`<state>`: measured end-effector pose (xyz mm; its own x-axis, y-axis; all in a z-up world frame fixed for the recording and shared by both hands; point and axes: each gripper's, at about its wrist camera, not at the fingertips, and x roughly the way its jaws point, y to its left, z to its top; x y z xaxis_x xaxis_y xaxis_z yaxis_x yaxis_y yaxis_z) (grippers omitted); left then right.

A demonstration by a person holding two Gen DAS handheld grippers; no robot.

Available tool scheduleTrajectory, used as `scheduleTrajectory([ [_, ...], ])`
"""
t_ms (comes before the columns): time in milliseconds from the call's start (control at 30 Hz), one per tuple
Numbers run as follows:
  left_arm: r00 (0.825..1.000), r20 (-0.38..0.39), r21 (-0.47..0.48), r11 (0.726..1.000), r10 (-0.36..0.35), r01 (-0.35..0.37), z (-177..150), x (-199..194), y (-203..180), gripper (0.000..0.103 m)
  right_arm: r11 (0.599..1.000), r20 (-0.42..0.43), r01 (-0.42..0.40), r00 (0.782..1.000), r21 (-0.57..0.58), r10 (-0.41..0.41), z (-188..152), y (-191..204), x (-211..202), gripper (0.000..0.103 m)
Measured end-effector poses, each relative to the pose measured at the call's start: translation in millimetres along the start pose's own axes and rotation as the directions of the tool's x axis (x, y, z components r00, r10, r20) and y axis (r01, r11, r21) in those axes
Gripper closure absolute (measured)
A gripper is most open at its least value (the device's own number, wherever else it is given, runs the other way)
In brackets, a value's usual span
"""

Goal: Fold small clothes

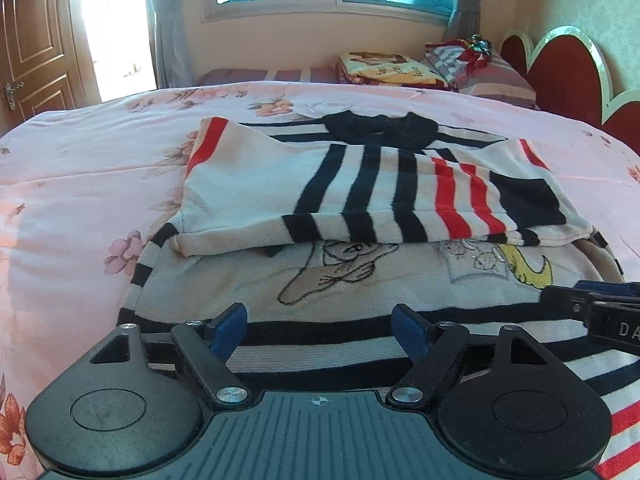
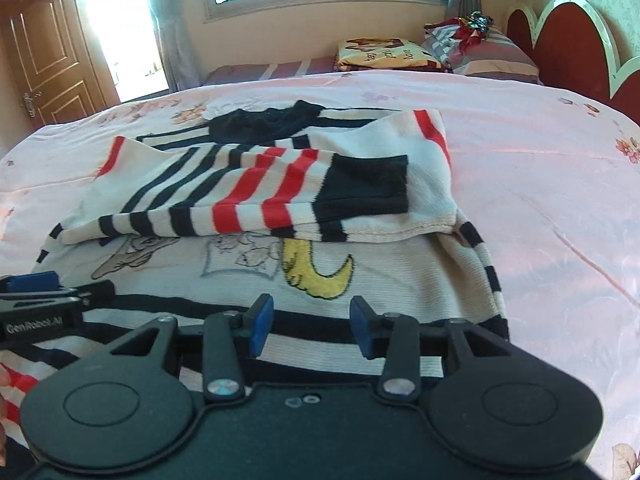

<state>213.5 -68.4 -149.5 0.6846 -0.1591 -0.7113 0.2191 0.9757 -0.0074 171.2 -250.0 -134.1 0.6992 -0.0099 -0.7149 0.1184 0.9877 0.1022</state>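
Sweater (image 1: 360, 240) spread on the pink floral bed (image 1: 80, 200), partly folded, just ahead of both tools.

We see its two sleeves laid across the chest below the dark collar (image 1: 376, 130), with the cartoon print and striped hem lying nearest us. Our left tool (image 1: 320, 330) hovers over the hem stripes with its blue pads spread wide and nothing between them; our right tool (image 2: 312, 328) sits beside it over the same hem, its pads also apart and pinching nothing, only flat cloth showing in the gap. In each view the other tool shows at the frame's edge.
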Motion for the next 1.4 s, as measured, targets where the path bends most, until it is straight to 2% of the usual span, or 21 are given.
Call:
scheduleTrajectory([
  [167,1.000,-0.002,0.007,1.000,-0.007,0.007,-7.5,-8.9,-13.2,0.024,0.997,0.001,-0.059,0.998,-0.049,0.059,-0.3,23.7,-3.6,0.059],
  [300,0.999,-0.035,0.002,1.000,0.025,-0.025,-20.4,-3.5,-12.8,0.024,0.995,-0.028,-0.055,0.998,-0.079,0.053,-7.6,29.4,4.2,0.059],
  [400,0.999,-0.026,0.026,0.999,0.043,-0.043,-32.9,-1.4,-8.6,0.023,0.993,-0.059,-0.005,0.998,-0.122,-0.002,-19.6,23.9,15.1,0.059],
  [467,0.998,-0.029,0.025,0.998,0.052,-0.051,-37.2,-3.9,-2.6,0.017,0.990,-0.039,0.010,0.999,-0.139,-0.016,-26.3,13.3,12.3,0.060],
  [567,0.998,-0.039,0.008,0.999,0.045,-0.044,-41.8,-8.4,14.0,0.016,0.982,-0.014,0.071,0.997,-0.172,-0.074,-34.5,-4.1,2.5,0.060],
  [700,0.998,-0.043,0.002,0.999,0.035,-0.035,-51.8,-15.7,31.6,0.014,0.983,0.002,0.128,0.992,-0.130,-0.129,-46.9,-27.9,-13.3,0.059],
  [833,0.999,-0.029,0.017,1.000,0.020,-0.019,-60.3,-22.1,39.8,0.014,0.981,0.005,0.173,0.985,-0.083,-0.173,-56.9,-33.4,-22.6,0.058],
  [933,0.999,-0.044,0.003,1.000,0.018,-0.018,-56.4,-31.1,43.3,0.014,0.972,-0.017,0.222,0.974,-0.071,-0.224,-56.4,-22.0,-28.8,0.058],
  [967,0.999,-0.032,-0.010,1.000,0.007,-0.007,-55.4,-38.2,44.4,0.014,0.974,-0.014,0.218,0.976,-0.059,-0.219,-56.3,-17.5,-33.2,0.058],
  [1067,0.999,0.003,0.003,0.999,-0.039,0.039,-58.1,-54.9,42.9,0.014,0.986,0.003,0.156,0.988,-0.051,-0.156,-58.6,7.5,-45.9,0.058],
  [1267,0.997,-0.019,0.039,0.997,-0.072,0.072,-73.8,-54.1,35.6,0.014,0.989,-0.012,0.084,0.996,-0.122,-0.086,-70.8,69.1,-46.0,0.059],
  [1333,0.997,-0.039,0.063,0.996,-0.063,0.065,-82.3,-48.4,35.8,0.014,0.983,-0.019,0.101,0.994,-0.153,-0.105,-77.1,79.4,-43.1,0.059],
  [1400,0.998,-0.004,0.105,0.992,-0.066,0.066,-92.4,-49.0,37.4,0.011,0.972,-0.036,0.142,0.988,-0.186,-0.151,-84.4,79.7,-38.2,0.060],
])
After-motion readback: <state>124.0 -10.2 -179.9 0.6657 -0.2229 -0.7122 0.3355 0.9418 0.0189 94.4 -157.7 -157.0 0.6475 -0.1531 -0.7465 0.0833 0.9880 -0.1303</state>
